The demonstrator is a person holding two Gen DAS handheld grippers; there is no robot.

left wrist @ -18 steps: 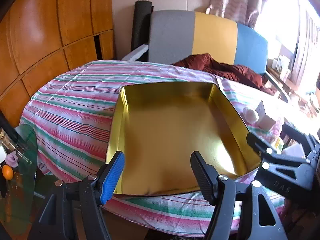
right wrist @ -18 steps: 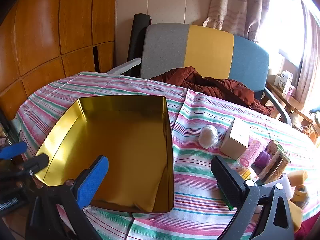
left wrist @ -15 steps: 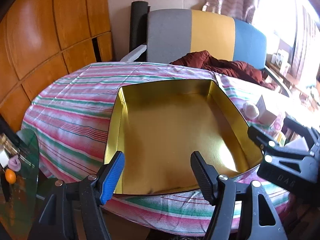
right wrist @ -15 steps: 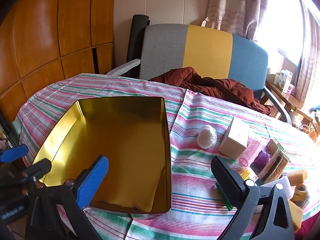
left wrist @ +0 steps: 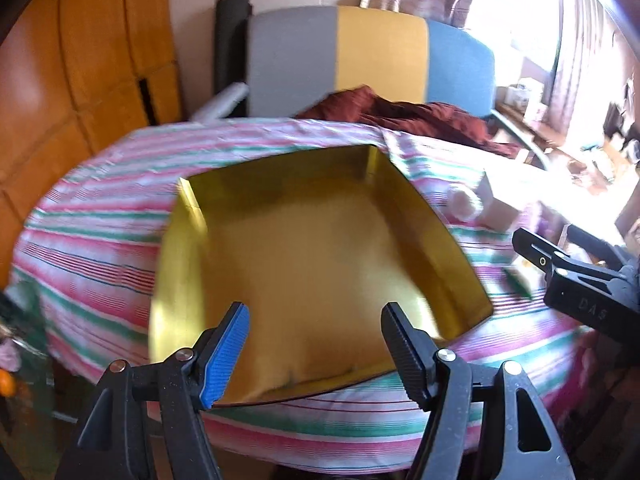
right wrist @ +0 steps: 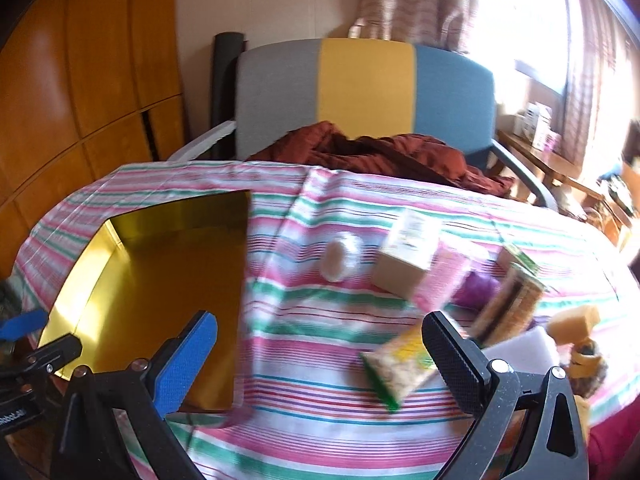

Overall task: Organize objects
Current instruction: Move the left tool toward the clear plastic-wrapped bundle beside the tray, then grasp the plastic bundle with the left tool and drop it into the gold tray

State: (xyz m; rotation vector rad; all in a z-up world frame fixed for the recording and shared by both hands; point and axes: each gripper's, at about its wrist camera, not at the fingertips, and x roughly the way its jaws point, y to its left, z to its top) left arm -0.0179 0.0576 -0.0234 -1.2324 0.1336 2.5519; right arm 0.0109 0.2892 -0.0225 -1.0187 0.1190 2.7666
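Observation:
An empty gold tin box [left wrist: 320,248] [right wrist: 120,272] sits on the striped tablecloth. My left gripper [left wrist: 314,340] hangs open just over the box's near edge, nothing between its fingers. My right gripper [right wrist: 320,356] is open above the cloth, to the right of the box. Ahead of it lie a small round white item [right wrist: 340,256], a cardboard carton [right wrist: 404,264], a pink cylinder [right wrist: 438,280], a purple object [right wrist: 478,290], a green-edged snack packet [right wrist: 400,364], a brown pack [right wrist: 512,304], a white block [right wrist: 524,350] and a yellow sponge [right wrist: 576,324].
A chair [right wrist: 360,92] with grey, yellow and blue panels stands behind the table, a dark red cloth [right wrist: 368,152] draped on it. Wooden panelling [right wrist: 80,80] fills the left. A bright window with curtains [right wrist: 540,20] is at the right. The table edge runs close below both grippers.
The right gripper has swung right, from over the box to over the cloth near the loose items. The left view has shifted slightly, the box sitting a little further away. Both views are motion-blurred.

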